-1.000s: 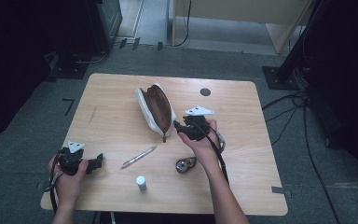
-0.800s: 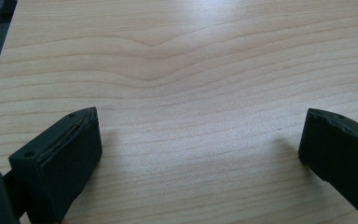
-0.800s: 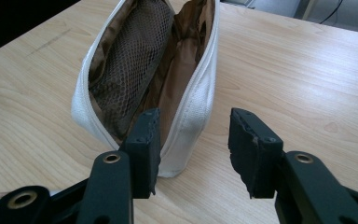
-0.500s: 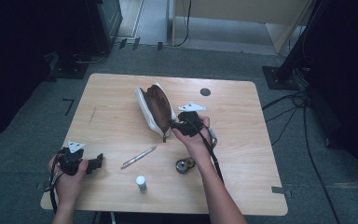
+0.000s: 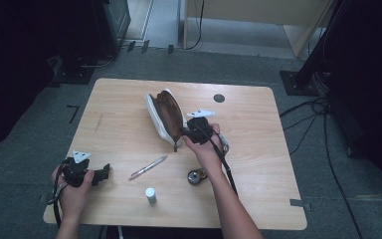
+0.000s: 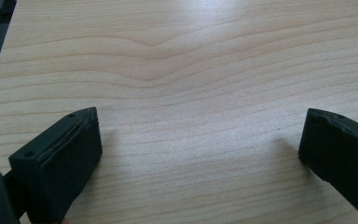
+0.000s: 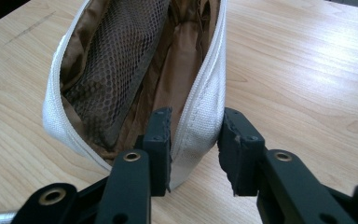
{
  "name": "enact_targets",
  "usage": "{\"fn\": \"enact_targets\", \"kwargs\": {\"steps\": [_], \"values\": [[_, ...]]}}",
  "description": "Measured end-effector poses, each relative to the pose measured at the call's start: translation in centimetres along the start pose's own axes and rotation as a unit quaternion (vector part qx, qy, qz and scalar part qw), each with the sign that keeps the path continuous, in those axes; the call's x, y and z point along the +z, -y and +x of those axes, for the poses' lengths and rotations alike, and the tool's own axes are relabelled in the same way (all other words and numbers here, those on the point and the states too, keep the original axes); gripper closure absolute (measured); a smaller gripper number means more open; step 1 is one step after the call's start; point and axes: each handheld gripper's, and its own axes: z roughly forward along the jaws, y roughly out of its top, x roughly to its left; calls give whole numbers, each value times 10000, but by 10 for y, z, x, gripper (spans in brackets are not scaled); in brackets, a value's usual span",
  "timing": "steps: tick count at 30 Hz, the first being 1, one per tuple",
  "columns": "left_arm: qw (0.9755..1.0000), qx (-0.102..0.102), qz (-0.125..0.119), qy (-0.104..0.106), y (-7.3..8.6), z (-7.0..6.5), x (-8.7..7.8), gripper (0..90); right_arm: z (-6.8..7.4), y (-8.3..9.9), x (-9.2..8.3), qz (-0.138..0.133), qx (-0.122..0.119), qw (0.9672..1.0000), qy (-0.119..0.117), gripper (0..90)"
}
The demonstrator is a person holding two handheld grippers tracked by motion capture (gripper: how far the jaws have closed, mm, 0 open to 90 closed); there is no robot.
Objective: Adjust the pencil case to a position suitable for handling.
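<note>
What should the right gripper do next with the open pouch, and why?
Probably finish closing on the wall. The right gripper straddles one side wall of the pouch, one jaw inside the brown lining, one outside; its jaws have just been closing, yet a gap shows beside the outer jaw. A firm pinch would hold the pouch open for the pen.

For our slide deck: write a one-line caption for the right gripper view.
Right gripper straddling one white zippered wall of an open, brown-lined pouch on a wooden table.

The high view looks forward and down over the whole tabletop [image 5: 258, 164]. The right gripper view sits close to the pouch [image 7: 135, 74], shared with the high view.
</note>
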Motion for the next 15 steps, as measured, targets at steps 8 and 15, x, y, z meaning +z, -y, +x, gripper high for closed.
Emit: {"fn": "enact_targets", "kwargs": {"steps": [8,15], "values": [[10000,2,0,0,0,0,0,0,-4,2,-5,55,-31,10000,-52,707],[10000,3,1,2,0,0,0,0,-11,9,-14,44,-9,10000,-34,709]]}}
